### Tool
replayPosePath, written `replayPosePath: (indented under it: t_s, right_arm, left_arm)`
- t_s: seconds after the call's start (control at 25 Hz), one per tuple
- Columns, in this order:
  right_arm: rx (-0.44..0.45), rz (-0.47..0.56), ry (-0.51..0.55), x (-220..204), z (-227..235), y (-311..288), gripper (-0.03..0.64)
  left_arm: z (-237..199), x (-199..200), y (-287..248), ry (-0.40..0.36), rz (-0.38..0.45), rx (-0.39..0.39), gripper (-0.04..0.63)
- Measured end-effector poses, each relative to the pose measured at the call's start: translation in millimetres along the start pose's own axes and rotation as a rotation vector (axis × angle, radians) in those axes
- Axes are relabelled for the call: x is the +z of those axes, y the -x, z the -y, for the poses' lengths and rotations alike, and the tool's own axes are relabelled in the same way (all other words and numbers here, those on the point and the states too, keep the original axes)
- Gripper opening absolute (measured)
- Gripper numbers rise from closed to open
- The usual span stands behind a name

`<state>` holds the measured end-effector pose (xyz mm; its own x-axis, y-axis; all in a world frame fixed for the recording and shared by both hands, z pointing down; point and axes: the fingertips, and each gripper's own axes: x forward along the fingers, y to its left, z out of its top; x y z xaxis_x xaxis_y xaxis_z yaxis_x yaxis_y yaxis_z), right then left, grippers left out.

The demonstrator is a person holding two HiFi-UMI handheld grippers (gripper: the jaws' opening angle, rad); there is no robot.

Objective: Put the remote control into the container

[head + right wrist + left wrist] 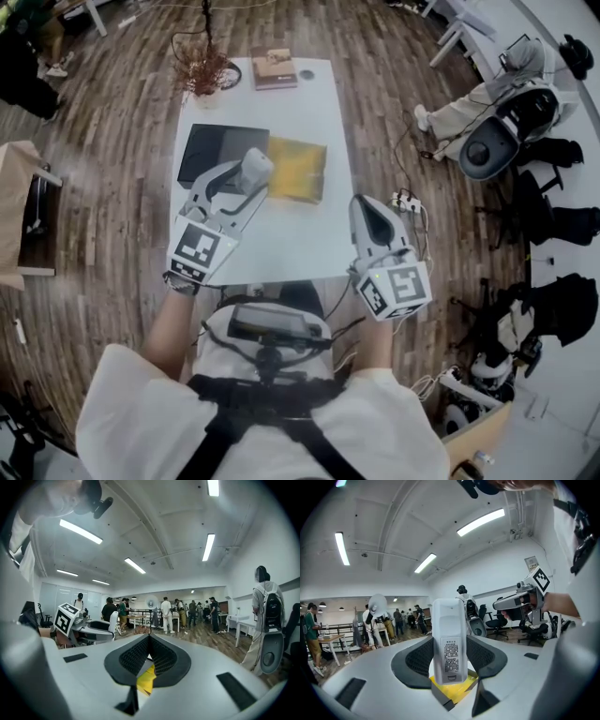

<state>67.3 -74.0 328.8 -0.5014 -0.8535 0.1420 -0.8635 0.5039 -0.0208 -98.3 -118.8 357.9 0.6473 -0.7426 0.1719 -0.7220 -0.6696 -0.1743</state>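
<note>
My left gripper (pixel 246 184) is shut on a white remote control (pixel 255 165) and holds it above the white table (pixel 319 103). The remote stands upright between the black pads, its label side facing the camera (pixel 449 641). It hangs over the gap between a flat black container (pixel 221 150) and a yellow bag (pixel 298 169); the yellow bag (pixel 453 689) shows below the jaws. My right gripper (pixel 364 206) is shut on nothing, raised near the table's right edge. In the right gripper view its pads (pixel 138 654) meet, with the yellow bag (pixel 146 680) beneath.
A book (pixel 274 67), a small dark disc (pixel 307 74) and a dried plant (pixel 201 69) sit at the table's far end. A seated person (pixel 487 98) and office chairs are at the right. A power strip (pixel 405 202) lies on the floor beside the table.
</note>
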Motion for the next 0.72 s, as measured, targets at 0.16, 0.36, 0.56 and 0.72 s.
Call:
replayPosePath:
  t_s: [0.16, 0.36, 0.56, 0.72]
  right_arm:
    - [0.003, -0.013, -0.007, -7.3, 2.4, -9.6, 0.005]
    - [0.001, -0.026, -0.025, -14.6, 10.2, -16.7, 0.005]
    - [-0.013, -0.047, -0.036, -23.9, 20.9, -21.8, 0.005]
    - [-0.029, -0.065, -0.057, -34.6, 32.8, -26.4, 0.005]
  left_arm:
    - [0.0, -4.2, -12.2, -0.002, -0.011, -0.023, 0.236]
    - [-0.2, -10.4, -28.9, -0.007, -0.036, -0.040, 0.236]
    - [-0.2, -20.3, -48.1, -0.001, -0.054, -0.060, 0.236]
    - [0.8, -30.4, -63.7, 0.005, -0.073, -0.080, 0.236]
